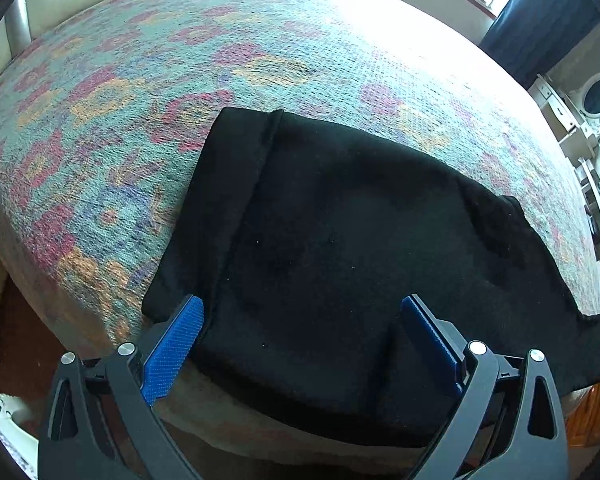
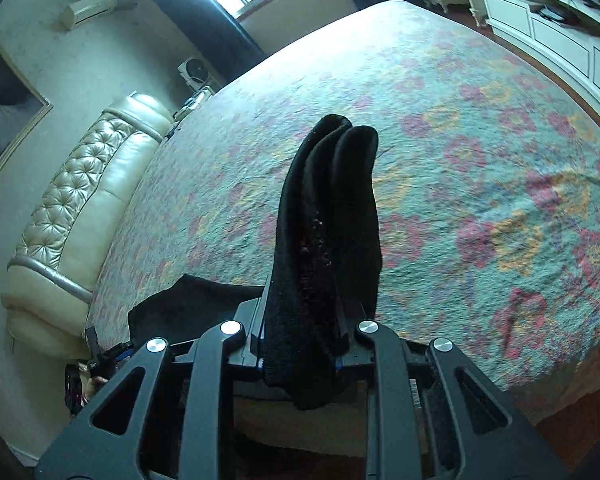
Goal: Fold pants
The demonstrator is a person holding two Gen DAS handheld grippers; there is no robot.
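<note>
A: Nearest the lens, what's the right gripper (image 2: pixel 300 320) doing?

B: Its jaws are pinched on a bunched fold of the black pants (image 2: pixel 328 216), which sticks up past the fingertips, lifted off the bedspread (image 2: pixel 460 128).

A: And the rest of the garment?

B: Spread flat at the near edge of the bed, part of it draped over that edge. The left gripper (image 1: pixel 302 320) hangs above it with blue pads (image 1: pixel 176 344) spread wide, gripping nothing.

A: Anything around?

B: A tufted cream headboard (image 2: pixel 84 208) along the bed's left side, a framed picture (image 2: pixel 4 108) on the wall, dark curtains (image 1: pixel 540 20) by the window, white cabinets (image 2: pixel 560 24) past the far right corner. The bedspread around the pants lies bare.
</note>
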